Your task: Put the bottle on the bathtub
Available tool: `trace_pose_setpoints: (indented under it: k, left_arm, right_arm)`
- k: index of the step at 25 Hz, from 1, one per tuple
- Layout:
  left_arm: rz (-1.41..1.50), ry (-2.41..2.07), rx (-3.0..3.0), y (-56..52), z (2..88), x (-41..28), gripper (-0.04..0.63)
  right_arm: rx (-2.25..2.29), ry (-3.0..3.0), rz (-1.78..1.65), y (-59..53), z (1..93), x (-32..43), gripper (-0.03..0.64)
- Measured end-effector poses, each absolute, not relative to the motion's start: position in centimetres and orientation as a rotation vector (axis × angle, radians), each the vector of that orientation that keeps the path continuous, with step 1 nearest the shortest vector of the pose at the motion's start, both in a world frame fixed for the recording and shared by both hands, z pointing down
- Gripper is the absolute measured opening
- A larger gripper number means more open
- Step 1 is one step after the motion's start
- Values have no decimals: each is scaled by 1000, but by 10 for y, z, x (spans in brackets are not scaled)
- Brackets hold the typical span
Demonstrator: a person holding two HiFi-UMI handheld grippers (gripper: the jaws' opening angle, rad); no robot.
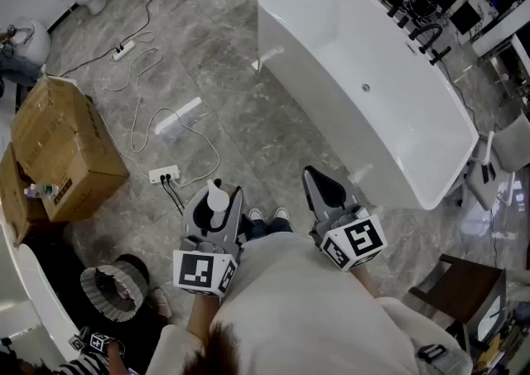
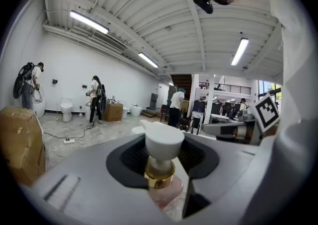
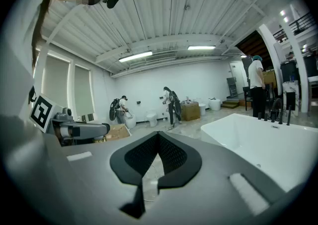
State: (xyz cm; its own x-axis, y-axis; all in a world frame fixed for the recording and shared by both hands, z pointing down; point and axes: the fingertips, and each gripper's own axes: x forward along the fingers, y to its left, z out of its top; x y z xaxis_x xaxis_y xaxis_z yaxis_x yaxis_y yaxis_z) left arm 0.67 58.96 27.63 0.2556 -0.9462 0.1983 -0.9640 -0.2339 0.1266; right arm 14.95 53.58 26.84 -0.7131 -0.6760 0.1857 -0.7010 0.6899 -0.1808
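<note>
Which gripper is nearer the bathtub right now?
Right. The right gripper, shut and empty, is just short of the near end of the bathtub; the left gripper, holding the bottle, is farther off to the left.

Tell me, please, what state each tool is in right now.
Left tool: closed on the pump bottle.
Right tool: closed, holding nothing.
</note>
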Motion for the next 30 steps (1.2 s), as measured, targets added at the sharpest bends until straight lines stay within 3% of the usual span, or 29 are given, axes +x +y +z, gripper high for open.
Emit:
trace_pose_setpoints:
  k: [30]
  left_arm:
    - [18,-1885,2277,616,251,66,202]
  right_arm:
    - [1142,-2887,381,571,271,242,-2]
